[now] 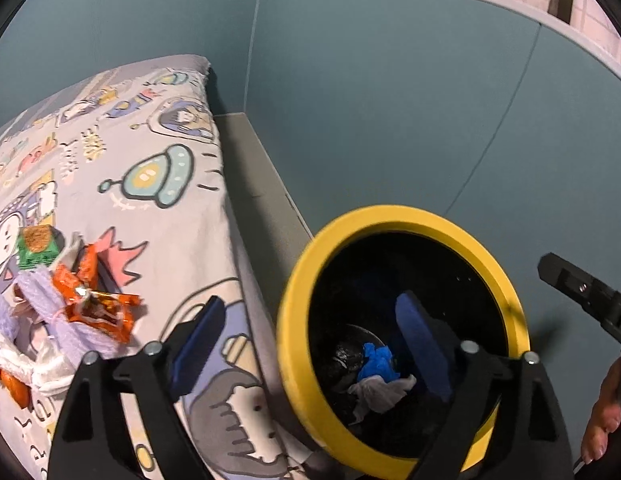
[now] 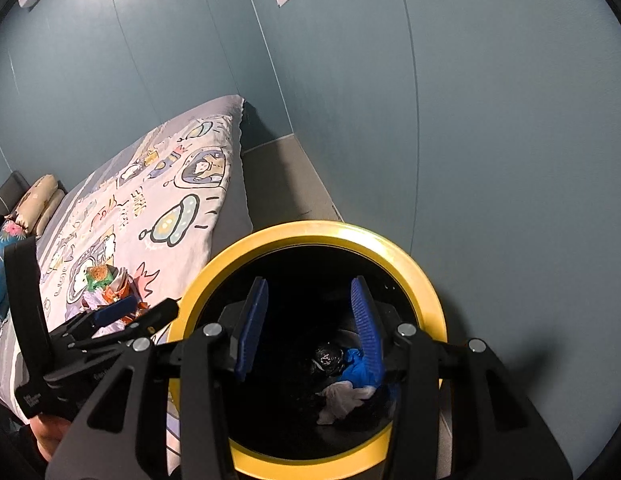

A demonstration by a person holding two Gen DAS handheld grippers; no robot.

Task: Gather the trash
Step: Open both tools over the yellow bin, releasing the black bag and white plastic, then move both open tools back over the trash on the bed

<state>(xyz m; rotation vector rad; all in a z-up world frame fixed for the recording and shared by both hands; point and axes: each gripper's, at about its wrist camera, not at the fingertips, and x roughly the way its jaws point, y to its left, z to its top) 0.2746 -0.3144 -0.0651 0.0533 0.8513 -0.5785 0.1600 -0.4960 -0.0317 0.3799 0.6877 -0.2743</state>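
- While both grippers hang over the floor beside the bed [image 1: 182, 216], the left gripper [image 1: 310, 340] has its jaws spread wide and empty, one blue pad [image 1: 198, 340] over the bed's edge and the other over the bin's mouth.
- Right gripper [image 2: 310, 320] is poised straight above the bin [image 2: 414, 268], jaws apart, holding nothing.
- Yellow-rimmed bin stands on the floor just right of the bed, against the blue-green wall [image 1: 390, 100]; its inside is dark.
- At the bin's bottom lie a blue scrap [image 1: 376, 362], a white tissue [image 1: 384, 394] touching it, and a crumpled black wad [image 2: 328, 356] just beside them.
- On the cartoon-print bedcover, at the near left, sits a heap of litter: orange wrappers [image 1: 98, 304], a green packet [image 1: 36, 246], white tissues [image 1: 34, 368] and a lilac cloth [image 1: 66, 320], all touching or overlapping.
- Pillows [image 2: 38, 200] lie at the far left of the bed.
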